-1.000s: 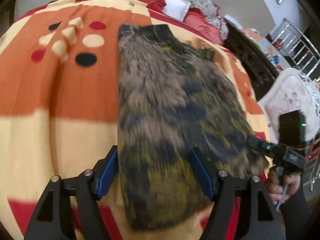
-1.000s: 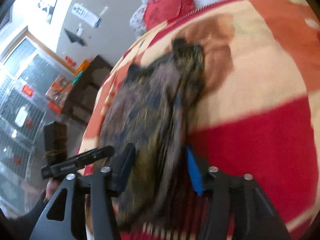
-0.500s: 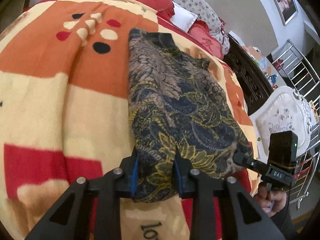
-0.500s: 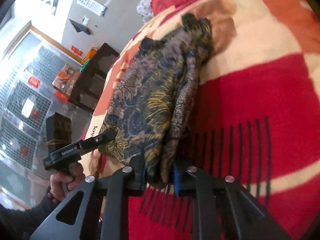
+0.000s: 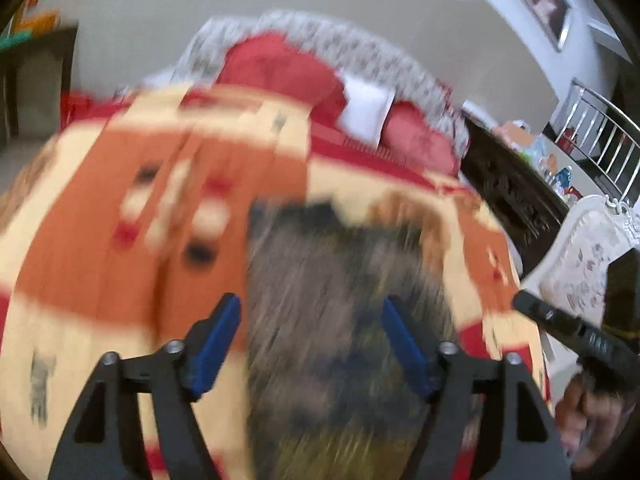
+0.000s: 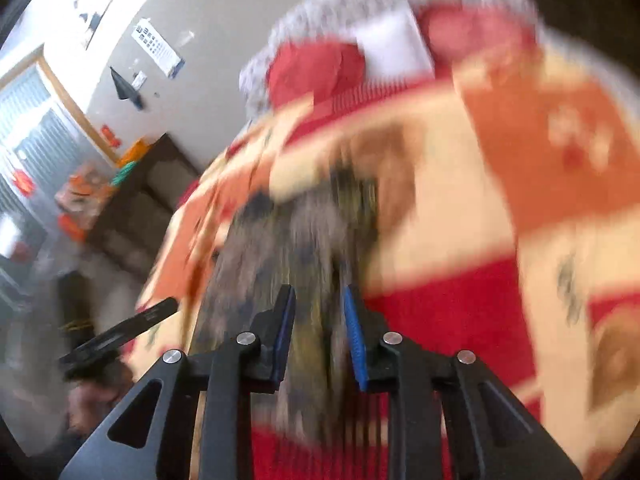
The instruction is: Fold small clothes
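Note:
A dark brown and yellow patterned garment (image 5: 340, 280) lies lengthwise on the orange, cream and red blanket (image 5: 100, 260), blurred by motion. My left gripper (image 5: 311, 304) hovers over its near part with the jaws opening wide, and the blue pads do not touch the cloth. The right gripper (image 6: 318, 296) has a bunched fold of the garment (image 6: 296, 240) between its narrow-set pads, and its jaws are opening. Each gripper shows at the edge of the other's view: the right gripper (image 5: 560, 320), the left gripper (image 6: 132, 324), each in a hand.
Red and white pillows (image 5: 280, 68) lie at the head of the bed. A dark wooden cabinet (image 5: 512, 188) and a white chair (image 5: 592, 248) stand beside the bed's right edge. The blanket (image 6: 460, 220) stretches wide to the right of the garment.
Both grippers pinched the garment's near edge half a second ago. Since then both have risen and tilted up, the left jaws have let go and spread wide, and the right jaws have widened slightly.

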`<state>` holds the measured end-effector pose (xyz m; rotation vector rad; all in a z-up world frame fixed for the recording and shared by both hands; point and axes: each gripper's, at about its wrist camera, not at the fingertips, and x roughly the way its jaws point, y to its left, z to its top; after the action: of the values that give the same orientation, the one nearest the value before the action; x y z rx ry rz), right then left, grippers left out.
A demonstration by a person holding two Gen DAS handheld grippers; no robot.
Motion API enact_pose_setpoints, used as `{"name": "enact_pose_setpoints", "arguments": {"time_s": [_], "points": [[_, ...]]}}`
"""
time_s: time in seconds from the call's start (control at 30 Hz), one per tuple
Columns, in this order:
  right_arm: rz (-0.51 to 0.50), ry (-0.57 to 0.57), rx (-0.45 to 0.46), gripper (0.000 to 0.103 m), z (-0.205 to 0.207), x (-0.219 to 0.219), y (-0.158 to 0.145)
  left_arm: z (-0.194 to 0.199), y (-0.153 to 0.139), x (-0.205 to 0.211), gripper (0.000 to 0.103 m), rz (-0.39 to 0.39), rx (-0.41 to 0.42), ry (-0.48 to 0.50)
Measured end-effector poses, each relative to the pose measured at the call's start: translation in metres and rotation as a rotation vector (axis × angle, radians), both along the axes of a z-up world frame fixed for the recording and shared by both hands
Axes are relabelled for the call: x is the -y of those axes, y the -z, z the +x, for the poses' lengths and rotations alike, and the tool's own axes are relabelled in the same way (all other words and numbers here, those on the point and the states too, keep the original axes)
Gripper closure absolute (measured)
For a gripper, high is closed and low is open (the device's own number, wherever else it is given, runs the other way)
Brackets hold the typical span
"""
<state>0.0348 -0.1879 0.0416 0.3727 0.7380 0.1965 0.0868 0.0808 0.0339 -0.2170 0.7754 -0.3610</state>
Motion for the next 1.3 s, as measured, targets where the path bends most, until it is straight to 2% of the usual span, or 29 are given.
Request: {"name": "enact_pose_setpoints", "arguments": {"time_s": [0.07,0.13,0.2,0.23,0.27,0.3,0.37,0.4,0.5,0.6,0.7,0.83,0.9,0.93,1.03,1.1,1.17,1.2,1.23,1.3], "points": [[-0.145,0.024,0.027,0.074,0.024,-0.038,-0.005,0.031,0.003,0.026,0.023,0.061,-0.010,-0.016],[-0.232,0.067,-0.028,0.074,0.054,-0.065,0.012,0.057,0.016,0.044,0.026,0.089,-0.069,-0.030],[-0.238,0.097,-0.095,0.076,0.073,-0.067,0.038,0.079,0.029,0.056,0.055,0.130,-0.104,-0.043],[-0.253,0.114,-0.123,0.076,0.081,-0.064,0.051,0.091,0.040,0.065,0.063,0.194,-0.130,-0.060],[-0.250,0.126,-0.154,0.078,0.090,-0.056,0.062,0.097,0.047,0.067,0.075,0.227,-0.146,-0.067],[-0.253,0.146,-0.201,0.085,0.100,-0.048,0.076,0.104,0.056,0.071,0.079,0.253,-0.156,-0.077],[-0.261,0.184,-0.219,0.087,0.108,-0.031,0.095,0.117,0.067,0.073,0.080,0.283,-0.140,-0.108],[-0.242,0.173,-0.202,0.087,0.107,-0.025,0.101,0.124,0.072,0.071,0.080,0.287,-0.133,-0.128],[-0.273,0.135,-0.145,0.087,0.101,-0.025,0.105,0.134,0.080,0.068,0.079,0.272,-0.108,-0.144],[-0.187,0.129,-0.145,0.087,0.107,-0.017,0.109,0.133,0.082,0.064,0.080,0.253,-0.084,-0.138],[-0.129,0.116,-0.136,0.086,0.105,-0.008,0.110,0.130,0.076,0.055,0.079,0.183,-0.099,-0.125],[-0.059,0.087,-0.147,0.083,0.103,-0.006,0.104,0.103,0.049,0.039,0.070,0.115,-0.080,-0.065],[-0.061,0.079,-0.158,0.082,0.095,-0.004,0.090,0.071,0.034,0.032,0.064,0.105,-0.058,-0.027],[-0.086,0.067,-0.132,0.082,0.086,-0.010,0.078,0.061,0.031,0.031,0.062,0.104,-0.053,-0.014],[-0.231,0.000,-0.057,0.083,0.055,-0.036,0.059,0.029,0.042,0.034,0.061,0.168,-0.089,0.006],[-0.267,-0.048,-0.073,0.083,0.042,-0.050,0.066,0.023,0.064,0.035,0.062,0.206,-0.144,-0.008],[-0.318,-0.096,-0.111,0.083,0.035,-0.062,0.090,0.014,0.076,0.041,0.062,0.252,-0.092,-0.002],[-0.342,-0.103,-0.072,0.083,0.028,-0.064,0.097,0.009,0.078,0.050,0.061,0.307,-0.045,0.003],[-0.364,-0.113,-0.028,0.083,0.022,-0.064,0.100,0.006,0.079,0.053,0.061,0.327,-0.028,0.001],[-0.365,-0.113,-0.019,0.083,0.021,-0.064,0.101,0.002,0.083,0.058,0.059,0.349,0.022,-0.011]]}}
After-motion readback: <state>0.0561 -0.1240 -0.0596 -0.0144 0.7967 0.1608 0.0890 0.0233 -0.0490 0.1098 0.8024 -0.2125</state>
